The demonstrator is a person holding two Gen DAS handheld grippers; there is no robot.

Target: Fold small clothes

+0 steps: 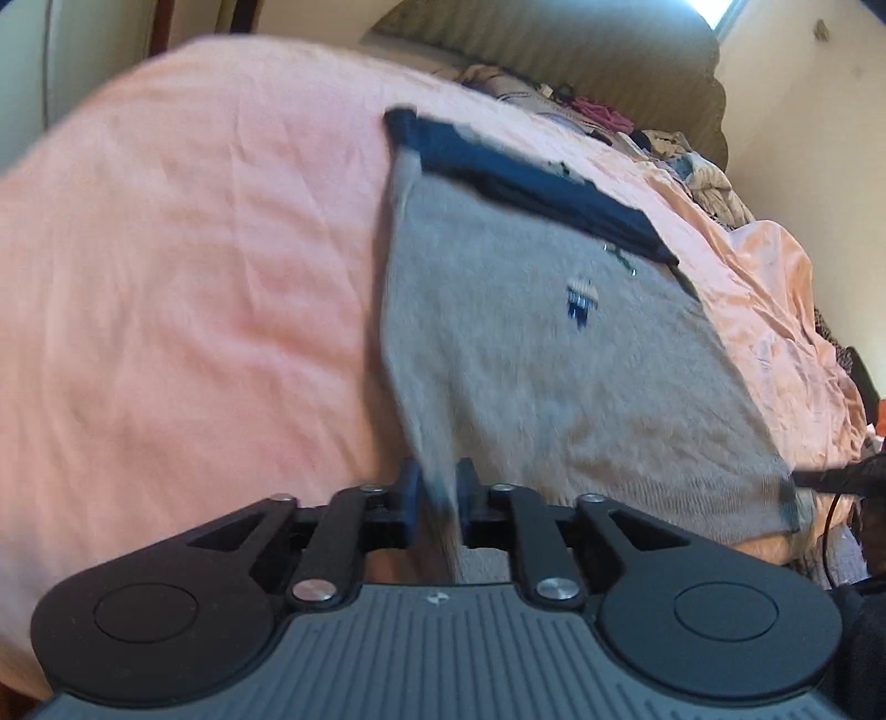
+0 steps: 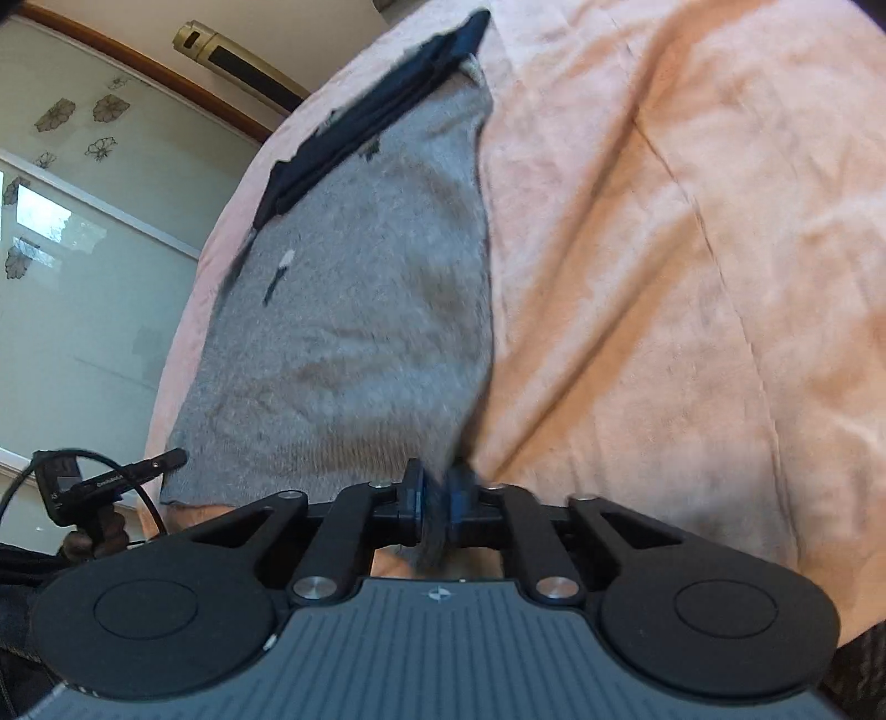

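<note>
Left wrist view: the left gripper is pinching the near left corner of the grey knitted sweater, its blue pads closed on a fold of the hem that is rising between them. In the right wrist view the right gripper is doing the same at the near right corner, jaws closed on a thicker bunch of grey knit. Each gripper is also showing at the edge of the other's view, so both are sitting along the sweater's near hem, one at each end, neither nearer than the other.

From the hem, the sweater is stretching straight away from both grippers across the pink bedspread, its long axis running from the gripped hem toward the far end. There a dark navy band, which I take for folded sleeves or a collar piece, is lying crosswise on the grey. A small embroidered emblem is facing up, between that band and the hem.

Beyond the sweater, toward the headboard, a heap of unsorted clothes is waiting.

As I judge it, the coming fold is turning on carrying this hem forward along that axis toward the navy band, both corners travelling level.
</note>
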